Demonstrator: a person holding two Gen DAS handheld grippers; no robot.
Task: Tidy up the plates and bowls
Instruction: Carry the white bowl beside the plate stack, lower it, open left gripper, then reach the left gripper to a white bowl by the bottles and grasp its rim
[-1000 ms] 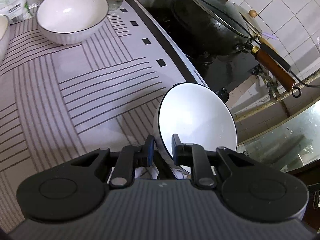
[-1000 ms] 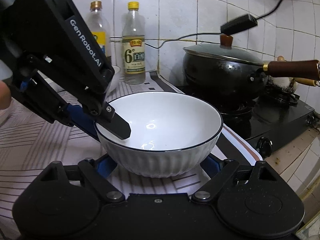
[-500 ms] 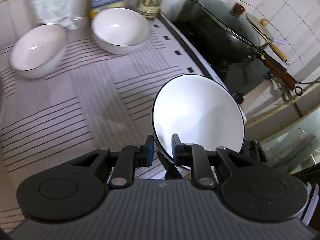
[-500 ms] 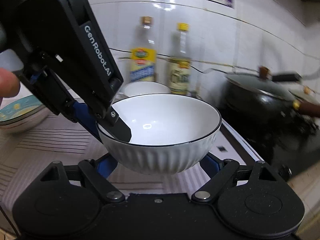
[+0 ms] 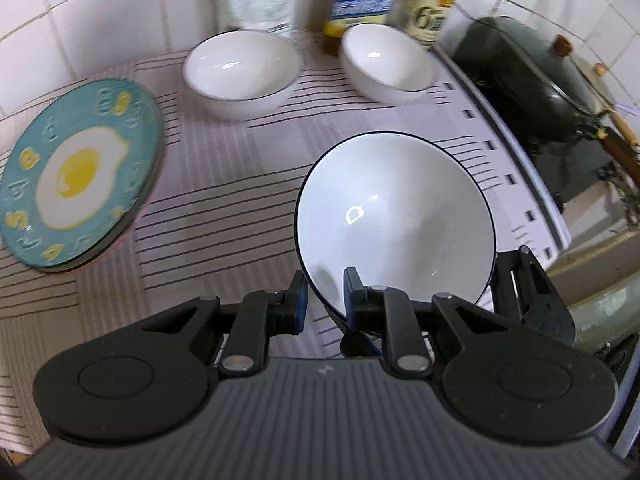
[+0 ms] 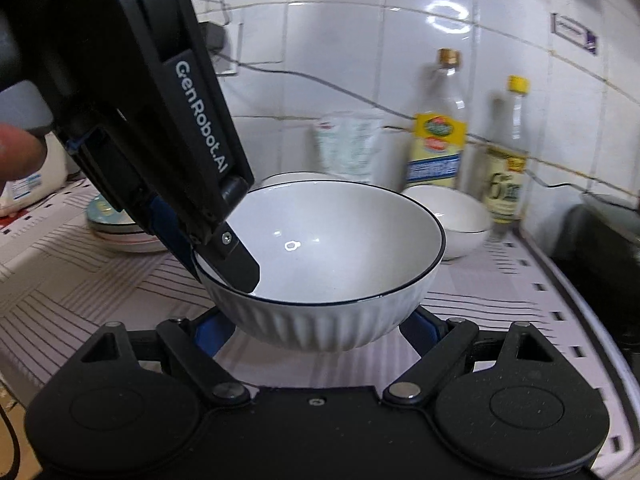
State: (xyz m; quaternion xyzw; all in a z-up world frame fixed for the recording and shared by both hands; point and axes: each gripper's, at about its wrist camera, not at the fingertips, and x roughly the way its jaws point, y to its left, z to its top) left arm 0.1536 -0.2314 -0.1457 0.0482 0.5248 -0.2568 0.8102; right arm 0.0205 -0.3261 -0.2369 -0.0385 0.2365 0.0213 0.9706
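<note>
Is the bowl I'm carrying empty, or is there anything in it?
Empty. The held bowl shows a bare white interior in both wrist views, with only light glints. The left claw pinches its rim.

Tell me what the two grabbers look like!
Each hand-held gripper is matte black plastic with blue finger pads and round discs at its base. The left hand-held gripper has "GenRobot.AI" in white letters; the right hand-held gripper shows silver pivot pins.

Striped cloth (image 5: 224, 216) covering the counter. Against the white tiled wall (image 6: 340, 64): two labelled bottles (image 6: 438, 140) (image 6: 506, 168) and a white pouch (image 6: 348, 148). Dark lidded wok (image 5: 532, 76) on a stove at right.
</note>
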